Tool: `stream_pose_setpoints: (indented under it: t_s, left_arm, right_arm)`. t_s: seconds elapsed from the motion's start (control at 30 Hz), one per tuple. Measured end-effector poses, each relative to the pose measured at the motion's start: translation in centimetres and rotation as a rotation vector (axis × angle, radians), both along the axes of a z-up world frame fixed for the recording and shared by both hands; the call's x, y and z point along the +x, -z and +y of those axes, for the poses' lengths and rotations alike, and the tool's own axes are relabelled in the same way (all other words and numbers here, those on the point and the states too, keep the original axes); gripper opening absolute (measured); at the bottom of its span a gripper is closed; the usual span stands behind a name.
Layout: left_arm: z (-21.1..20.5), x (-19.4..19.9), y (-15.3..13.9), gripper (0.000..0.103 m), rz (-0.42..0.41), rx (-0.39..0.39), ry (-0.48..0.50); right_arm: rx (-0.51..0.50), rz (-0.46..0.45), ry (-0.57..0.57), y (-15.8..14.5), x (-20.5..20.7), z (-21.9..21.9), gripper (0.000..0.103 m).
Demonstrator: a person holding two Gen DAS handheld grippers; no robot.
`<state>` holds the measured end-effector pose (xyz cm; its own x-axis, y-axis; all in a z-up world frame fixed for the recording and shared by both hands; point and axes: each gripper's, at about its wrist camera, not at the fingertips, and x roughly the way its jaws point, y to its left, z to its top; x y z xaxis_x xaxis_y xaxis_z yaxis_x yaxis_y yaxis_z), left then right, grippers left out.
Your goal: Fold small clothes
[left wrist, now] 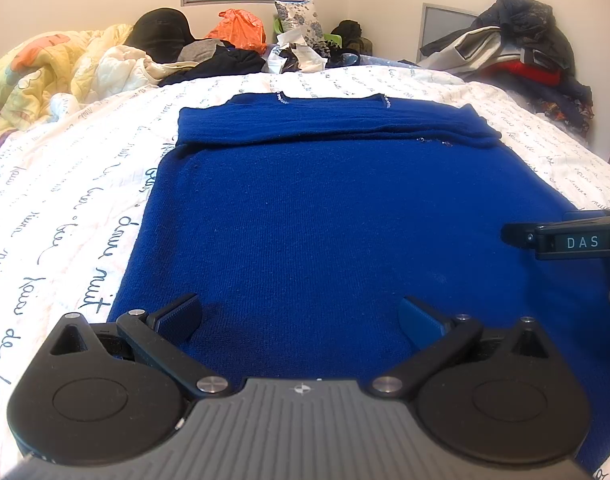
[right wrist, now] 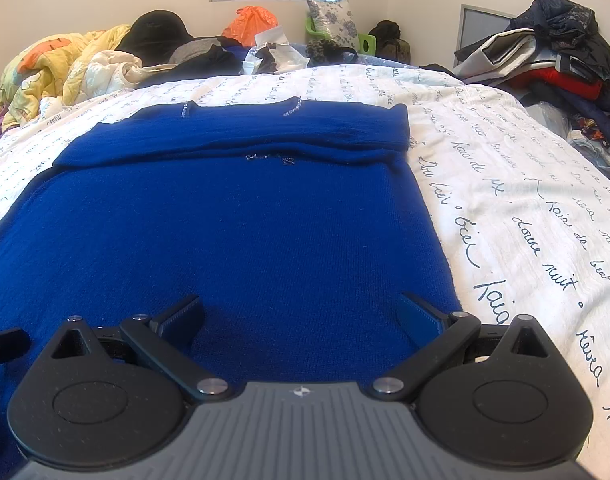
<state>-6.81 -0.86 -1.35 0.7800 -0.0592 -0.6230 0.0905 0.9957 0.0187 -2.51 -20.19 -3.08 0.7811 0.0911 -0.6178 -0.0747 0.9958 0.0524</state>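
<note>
A blue sweater [left wrist: 325,216] lies flat on a white bedspread [left wrist: 65,200] printed with dark handwriting, filling the middle of both views, its far end folded over into a thick band across the upper centre. The left gripper [left wrist: 301,316] sits at the bottom of its frame with fingers spread wide and nothing between them, low over the sweater's near edge; whether the pads [left wrist: 181,314] touch the knit cannot be told. The right gripper [right wrist: 301,314] is likewise wide apart and holding nothing, low over the sweater near its right-hand border. In the left view the right gripper's side pokes in at the right edge, mostly cut off, lettered "DAS". The sweater's near hem is hidden beneath both tools. Small sparkly trim near the fold is too fine to make out. Along the top of each frame, a yellow quilt [left wrist: 45,68], an orange bag [right wrist: 251,24] and a heap of dark clothes [right wrist: 553,52] crowd the far side.
</note>
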Motion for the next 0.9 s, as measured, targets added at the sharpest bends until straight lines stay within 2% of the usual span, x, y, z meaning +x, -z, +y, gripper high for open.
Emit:
stream_pose_setpoints:
  t_s: [0.37, 0.5, 0.6, 0.9]
  left_arm:
    - [-0.1, -0.19, 0.01, 0.103, -0.005, 0.004, -0.013]
    - [0.41, -0.29, -0.05, 0.103, -0.009, -0.024, -0.008]
    - [-0.22, -0.18, -0.04, 0.103, -0.006, 0.01, -0.011]
    - [0.05, -0.18, -0.01, 0.103, -0.005, 0.0, -0.012]
  right_arm:
    - [-0.004, -0.002, 0.011, 0.06, 0.14, 0.05, 0.103]
    - [0.003, -0.004, 0.005, 0.16, 0.35, -0.05, 0.103]
    - [-0.002, -0.003, 0.006, 0.16, 0.36, 0.06, 0.103]
    - [0.002, -0.004, 0.006, 0.16, 0.33, 0.0, 0.103]
